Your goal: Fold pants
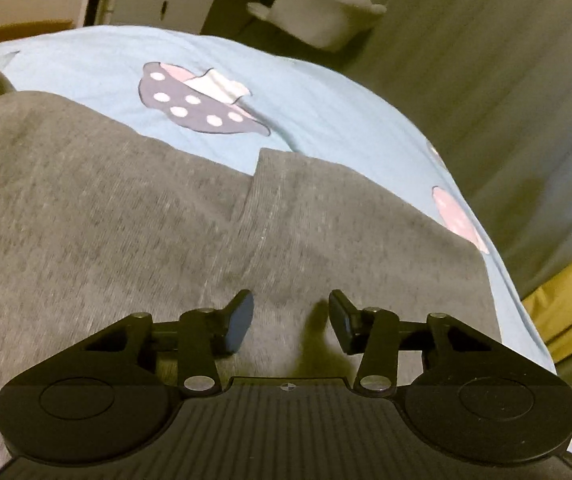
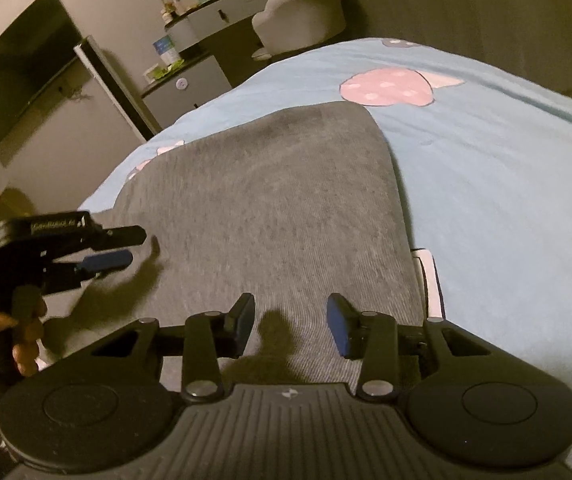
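Grey pants (image 2: 270, 208) lying folded into a flat block on the blue bedspread (image 2: 506, 184). Left gripper (image 1: 291, 316) and right gripper (image 2: 291, 322) hovering above, fingers spread, pinching nothing (nothing visibly crooked). Seemingly near done; perhaps one more fold.

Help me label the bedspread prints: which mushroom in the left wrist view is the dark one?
The mushroom lying beyond the grey pants: its cap is dark grey-purple with white dots. The other mushroom, at the pants' right edge, is pink.
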Available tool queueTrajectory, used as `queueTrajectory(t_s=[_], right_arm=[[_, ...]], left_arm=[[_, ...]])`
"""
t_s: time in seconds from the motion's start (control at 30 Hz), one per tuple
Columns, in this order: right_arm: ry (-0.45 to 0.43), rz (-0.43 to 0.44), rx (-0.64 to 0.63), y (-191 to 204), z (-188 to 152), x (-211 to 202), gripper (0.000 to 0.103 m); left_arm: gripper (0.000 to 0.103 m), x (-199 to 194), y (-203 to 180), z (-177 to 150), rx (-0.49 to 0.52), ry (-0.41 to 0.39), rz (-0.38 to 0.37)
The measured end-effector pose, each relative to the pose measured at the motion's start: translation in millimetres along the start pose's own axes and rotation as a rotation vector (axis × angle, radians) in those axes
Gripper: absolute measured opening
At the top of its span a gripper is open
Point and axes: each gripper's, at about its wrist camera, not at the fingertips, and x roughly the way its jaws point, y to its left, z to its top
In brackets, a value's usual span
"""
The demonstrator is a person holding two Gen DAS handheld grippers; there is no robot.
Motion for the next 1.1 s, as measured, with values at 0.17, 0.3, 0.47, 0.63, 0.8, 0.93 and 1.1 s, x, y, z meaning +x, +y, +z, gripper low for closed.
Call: queueTrajectory(t_s=[0.17,0.3,0.47,0.63,0.8,0.93,1.1], right_arm=[[-0.004,-0.004,-0.014,2.0,-0.4,-0.9,0.041],[-0.006,-0.001,-0.013,1.3,-1.5,-1.8,0.041],[-0.006,0.011,-0.012,0.6,-1.8,-1.7,0.045],[-0.008,0.026,0.010,-2.9,-1.1,-2.9,0.045],[-0.007,0.035,0.022,-3.0,-1.3,-3.6,0.049],[-0.003,0.051,0.000,1.5,-1.4,-4.9,0.064],[0.003,0.054,-0.028,6.1,-1.1,-2.8,0.072]], left_arm=[[0.067,-2.4,-0.8,1.1,-0.044,0.020,-0.031],[0.084,-29.2,-9.8,-10.6,-0.030,-0.005,-0.081],[0.091,-44.8,1.7,-41.8,-0.038,0.008,-0.115],[0.091,-61.5,26.9,-59.9,-0.150,-0.057,-0.099],[0.091,-100.5,58.1,-58.8,-0.204,-0.167,0.001],[0.091,-143.5,104.0,-55.3,-0.279,-0.313,0.173],[0.091,-170.1,169.4,-40.7,-0.430,-0.370,0.285]])
